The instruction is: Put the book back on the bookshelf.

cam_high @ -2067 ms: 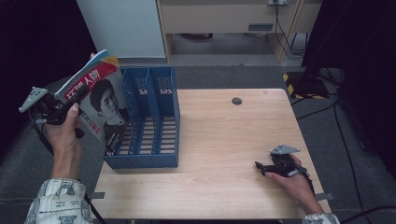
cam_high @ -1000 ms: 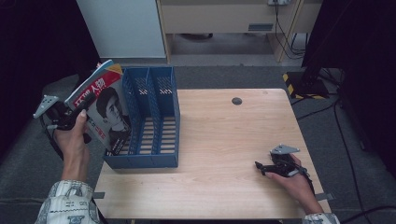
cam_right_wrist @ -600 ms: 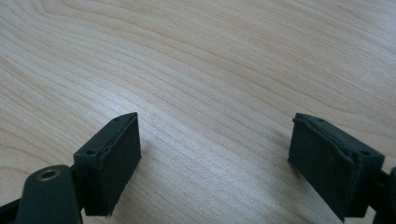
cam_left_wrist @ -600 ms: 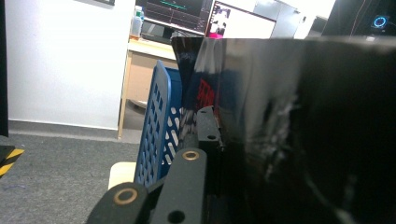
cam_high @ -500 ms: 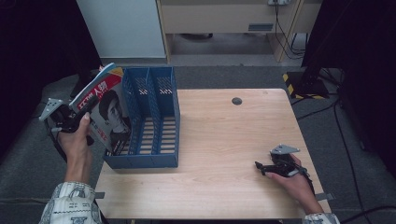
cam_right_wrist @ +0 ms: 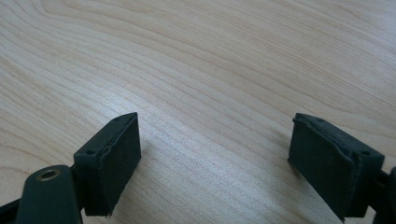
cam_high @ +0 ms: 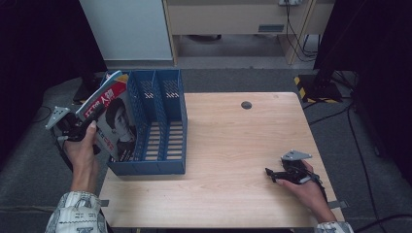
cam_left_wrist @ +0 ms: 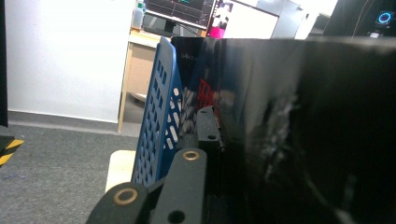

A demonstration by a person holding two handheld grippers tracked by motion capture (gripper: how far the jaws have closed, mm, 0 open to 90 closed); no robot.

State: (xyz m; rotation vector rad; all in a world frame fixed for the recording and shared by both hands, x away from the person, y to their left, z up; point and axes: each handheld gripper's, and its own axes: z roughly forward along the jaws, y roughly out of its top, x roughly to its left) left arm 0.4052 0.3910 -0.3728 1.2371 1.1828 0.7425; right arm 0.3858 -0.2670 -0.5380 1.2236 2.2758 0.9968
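One magazine (cam_high: 114,121) entering leftmost slot of blue file rack (cam_high: 163,126), left claw (cam_high: 90,124) gripping.

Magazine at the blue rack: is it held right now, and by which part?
Yes. The left tongs are shut on the magazine at its outer long edge, near the middle, holding it tilted at the rack's left slot. The right tongs hold nothing.

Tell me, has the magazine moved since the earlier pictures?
Yes. The magazine in the left claw has shifted right, toward the blue file rack.
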